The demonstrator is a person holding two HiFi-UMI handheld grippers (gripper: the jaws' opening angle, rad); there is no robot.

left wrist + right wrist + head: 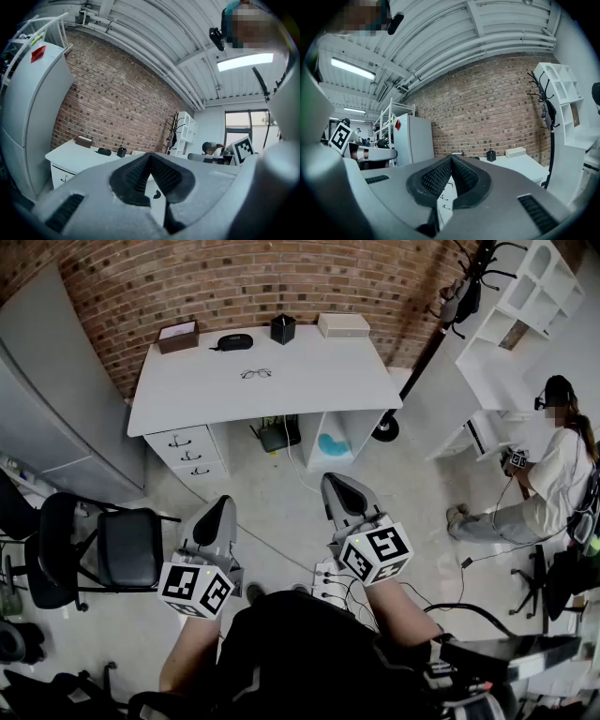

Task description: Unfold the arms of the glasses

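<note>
Left gripper (224,503), right gripper (334,482) — ribbed jaws pressed together, empty; thin-rimmed glasses (256,374) lie apart.

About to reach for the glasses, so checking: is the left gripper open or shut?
Shut. On the left gripper, seen in its own view, the ridged pads meet at the tips with nothing between them.

1. Grippers, two: left gripper (223,504), right gripper (331,482).
2. Glasses (256,374): one pair.
3. Desk (187,395): one.
4. Boxes, two: brown box (178,336), white box (343,325).
5. Black case (234,341): one.
6. Black cup (283,329): one.
7. Chair (103,549): one.
8. Person (553,474): one.
</note>
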